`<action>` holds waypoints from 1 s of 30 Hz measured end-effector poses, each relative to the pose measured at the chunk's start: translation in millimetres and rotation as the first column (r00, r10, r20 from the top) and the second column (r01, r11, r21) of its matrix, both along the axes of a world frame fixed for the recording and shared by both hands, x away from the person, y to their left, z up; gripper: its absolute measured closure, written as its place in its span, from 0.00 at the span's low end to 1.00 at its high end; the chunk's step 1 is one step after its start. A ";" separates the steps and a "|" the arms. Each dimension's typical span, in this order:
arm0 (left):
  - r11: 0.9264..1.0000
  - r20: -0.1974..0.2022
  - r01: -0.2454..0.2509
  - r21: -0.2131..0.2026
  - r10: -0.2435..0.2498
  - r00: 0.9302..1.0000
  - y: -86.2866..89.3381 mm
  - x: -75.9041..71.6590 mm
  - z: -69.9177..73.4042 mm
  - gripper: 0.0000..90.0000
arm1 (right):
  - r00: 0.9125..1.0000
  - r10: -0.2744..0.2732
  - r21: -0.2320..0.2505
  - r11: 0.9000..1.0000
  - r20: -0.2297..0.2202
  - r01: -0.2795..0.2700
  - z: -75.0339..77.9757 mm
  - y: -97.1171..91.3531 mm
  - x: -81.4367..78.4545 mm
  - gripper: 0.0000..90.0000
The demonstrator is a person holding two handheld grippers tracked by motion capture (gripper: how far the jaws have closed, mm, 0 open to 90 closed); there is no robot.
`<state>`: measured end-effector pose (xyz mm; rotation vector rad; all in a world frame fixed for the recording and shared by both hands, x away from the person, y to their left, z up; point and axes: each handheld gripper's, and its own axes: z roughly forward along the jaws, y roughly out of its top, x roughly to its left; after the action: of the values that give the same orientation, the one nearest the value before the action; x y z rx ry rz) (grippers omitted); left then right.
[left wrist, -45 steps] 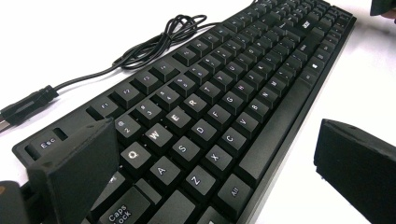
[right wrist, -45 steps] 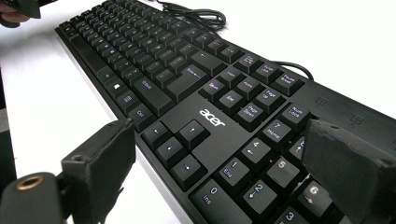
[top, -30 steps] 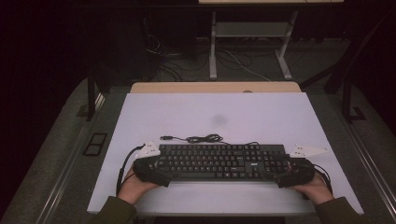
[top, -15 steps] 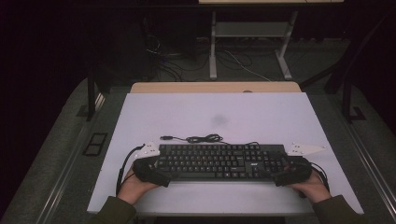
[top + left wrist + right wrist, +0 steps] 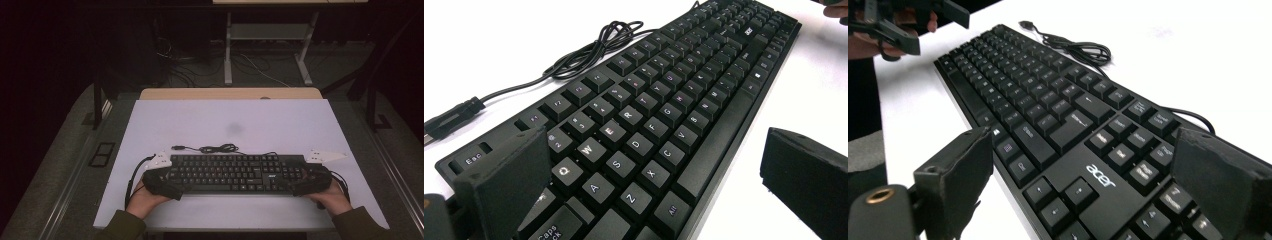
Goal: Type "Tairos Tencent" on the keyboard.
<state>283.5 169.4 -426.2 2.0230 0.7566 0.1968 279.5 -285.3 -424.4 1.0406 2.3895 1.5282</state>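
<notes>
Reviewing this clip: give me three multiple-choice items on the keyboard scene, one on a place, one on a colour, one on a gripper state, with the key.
1. Where does the keyboard lie on the table?
A. Along the near edge, by the person
B. At the far edge
C. Hanging off the left side

2. What colour is the keyboard's cable?
A. White
B. Black
C. Red

3. How do the jaws of the left gripper stand?
A. Shut on the cable
B. Shut in the air above the table
C. Open, one on each side of the keyboard's end

Key: 1 A, the high view shows it just ahead of both hands. 2 B, it coils dark on the pale table behind the keys. 3 C, the left gripper view shows the keys between two spread jaws; the right gripper stands likewise at the other end.
</notes>
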 end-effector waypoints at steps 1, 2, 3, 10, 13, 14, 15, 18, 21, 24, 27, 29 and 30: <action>1.000 0.000 0.000 0.001 0.000 1.000 0.0 -0.1 0.0 0.00 | 1.000 -0.002 0.003 1.000 -0.001 0.002 0.6 0.5 0.1 0.11; 1.000 -0.001 0.000 0.001 0.000 1.000 0.0 -0.1 -0.1 0.00 | 1.000 -0.002 0.003 1.000 -0.001 0.002 0.6 0.5 0.1 0.11; 1.000 -0.001 0.000 0.000 0.000 1.000 0.0 0.0 0.0 0.00 | 1.000 -0.003 0.003 1.000 0.004 0.003 1.2 1.0 0.4 0.11; 1.000 -0.001 -0.004 -0.007 0.004 1.000 0.3 -0.6 0.4 0.00 | 1.000 0.000 0.008 1.000 0.005 0.000 3.5 5.7 3.9 0.11; 1.000 0.000 -0.007 -0.009 0.007 1.000 0.5 -0.6 0.3 0.00 | 1.000 0.001 0.008 1.000 0.008 -0.001 3.9 6.6 4.1 0.11; 1.000 0.000 -0.006 -0.006 0.006 1.000 0.6 -0.5 0.1 0.00 | 1.000 0.004 0.009 1.000 0.005 -0.004 4.0 7.7 4.5 0.11; 1.000 0.000 -0.006 -0.006 0.006 1.000 0.5 -0.5 0.0 0.00 | 1.000 0.005 0.011 1.000 0.003 -0.005 4.0 8.2 4.8 0.11; 1.000 0.000 -0.007 -0.009 0.007 1.000 0.2 -0.7 0.2 0.00 | 1.000 0.009 0.012 1.000 0.004 -0.009 4.5 10.4 5.8 0.11; 1.000 -0.001 -0.007 -0.011 0.007 1.000 0.0 -0.9 0.4 0.00 | 1.000 0.017 0.012 1.000 0.004 -0.017 4.6 13.3 7.1 0.11; 1.000 -0.001 -0.006 -0.011 0.006 1.000 -0.1 -0.9 0.5 0.00 | 1.000 0.024 0.011 1.000 0.005 -0.024 4.3 15.2 8.3 0.11; 1.000 -0.001 -0.005 -0.009 0.005 1.000 -0.1 -1.2 0.8 0.00 | 0.999 0.033 0.007 0.999 0.005 -0.033 3.9 19.9 9.2 0.11; 1.000 0.000 -0.007 -0.013 0.007 1.000 -0.3 -1.4 0.9 0.00 | 0.999 0.037 0.009 0.999 0.004 -0.037 4.1 21.8 9.6 0.11; 1.000 0.003 -0.006 -0.014 0.006 1.000 -0.3 -1.3 1.1 0.00 | 0.999 0.040 0.010 0.999 0.001 -0.040 4.1 22.9 9.7 0.11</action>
<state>282.2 169.1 -425.1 2.0071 0.7608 0.1977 289.2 -262.5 -420.2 1.0002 2.4188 1.5542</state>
